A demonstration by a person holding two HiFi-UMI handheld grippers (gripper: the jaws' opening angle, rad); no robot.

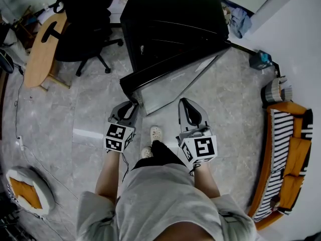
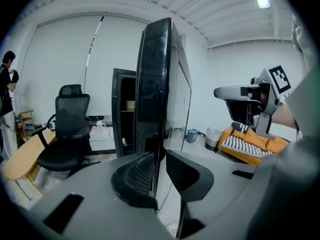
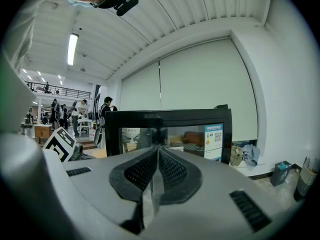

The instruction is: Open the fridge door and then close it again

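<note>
The left gripper (image 2: 160, 171) is closed on the free edge of the fridge door (image 2: 156, 79): the black edge is seen standing upright between the 2 jaws, with the left pad laid against its outer face. The right gripper (image 3: 157, 168) is held with its jaws brought together and nothing between them, and it is kept apart from the door, just to the right of it. The 2 marker cubes (image 1: 119, 137) are seen just in front of the person's forearms, and 2 pale shoes (image 1: 156, 133) are planted on the grey floor (image 1: 225, 109) between the grippers.

The door is swung wide open toward the person, its pale inner side turned to the right. The black fridge (image 1: 170, 19) is set at the far edge of the floor, against the wall. A black office chair (image 1: 83, 29) is placed to its left, with a wooden table (image 1: 42, 49) beside it at the left edge. An orange sofa (image 1: 288, 159) with a striped cushion is set along the right edge, and a round cushion (image 1: 27, 190) is laid at the near left corner.
</note>
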